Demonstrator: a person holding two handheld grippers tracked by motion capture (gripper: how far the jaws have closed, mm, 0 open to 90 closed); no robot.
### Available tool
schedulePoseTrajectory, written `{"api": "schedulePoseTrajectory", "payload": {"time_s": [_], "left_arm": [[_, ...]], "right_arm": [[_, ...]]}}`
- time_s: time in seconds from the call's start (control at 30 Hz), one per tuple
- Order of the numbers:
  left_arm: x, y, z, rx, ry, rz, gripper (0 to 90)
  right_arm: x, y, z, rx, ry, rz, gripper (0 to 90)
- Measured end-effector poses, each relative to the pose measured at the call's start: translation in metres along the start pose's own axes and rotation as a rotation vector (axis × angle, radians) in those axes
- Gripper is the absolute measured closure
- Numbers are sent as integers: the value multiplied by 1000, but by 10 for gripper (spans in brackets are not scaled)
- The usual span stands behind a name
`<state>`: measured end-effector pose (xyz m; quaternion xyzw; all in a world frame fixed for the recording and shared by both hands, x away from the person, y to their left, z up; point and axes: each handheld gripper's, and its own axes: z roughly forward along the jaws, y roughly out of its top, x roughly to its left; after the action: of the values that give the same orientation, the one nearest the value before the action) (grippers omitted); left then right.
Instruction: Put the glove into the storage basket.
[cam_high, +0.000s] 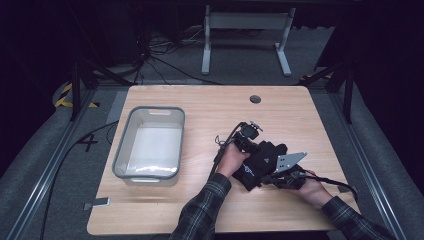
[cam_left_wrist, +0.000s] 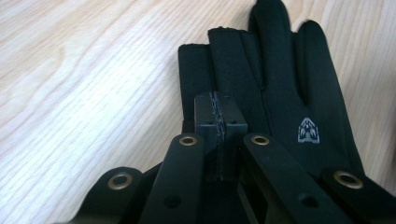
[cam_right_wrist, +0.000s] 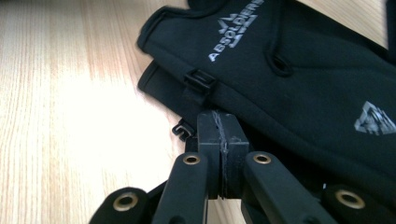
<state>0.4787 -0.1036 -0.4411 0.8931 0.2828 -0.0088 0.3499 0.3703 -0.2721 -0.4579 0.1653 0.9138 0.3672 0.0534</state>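
A pair of black gloves (cam_high: 262, 160) lies stacked on the wooden table (cam_high: 210, 210), right of centre. My left gripper (cam_high: 254, 149) comes at the pair from the left, my right gripper (cam_high: 274, 172) from the near right. In the left gripper view the jaws of my left gripper (cam_left_wrist: 219, 119) are pressed together over the glove (cam_left_wrist: 280, 93), whose fingers point away. In the right gripper view my right gripper (cam_right_wrist: 220, 135) is shut at the cuff edge of the top glove (cam_right_wrist: 303, 70), just below a small plastic clip (cam_right_wrist: 198, 79). No fabric shows between either pair of pads.
A grey plastic bin (cam_high: 122, 145) stands on the left half of the table, with a pale sheet in its bottom. A round cable hole (cam_high: 255, 99) sits near the far edge. Cables trail on the floor beyond.
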Motion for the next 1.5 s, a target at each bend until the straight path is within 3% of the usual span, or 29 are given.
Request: {"api": "schedulePoseTrajectory", "payload": {"time_s": [0.27,0.4,0.57,0.7,0.8,0.93,1.17,1.5], "left_arm": [[-4,-1,-13,-15,4,3,865],[-8,-6,-25,-19,13,13,807],[-13,-14,-36,6,26,33,657],[-17,-20,-41,7,13,39,495],[-22,-25,-41,3,22,58,402],[-26,-28,-41,9,31,79,287],[-27,-28,-28,17,51,101,144],[-32,-30,0,78,53,135,68]], "right_arm": [[-2,-4,-9,-17,-23,17,896],[-5,-13,-22,-16,-56,37,812],[-11,-26,-39,-26,-96,88,674],[-16,-41,-56,-26,-175,139,524],[-20,-54,-66,-33,-222,174,463],[-29,-74,-77,-43,-266,243,383],[-34,-92,-84,-39,-358,275,234],[-39,-96,-82,-58,-373,292,161]]}}
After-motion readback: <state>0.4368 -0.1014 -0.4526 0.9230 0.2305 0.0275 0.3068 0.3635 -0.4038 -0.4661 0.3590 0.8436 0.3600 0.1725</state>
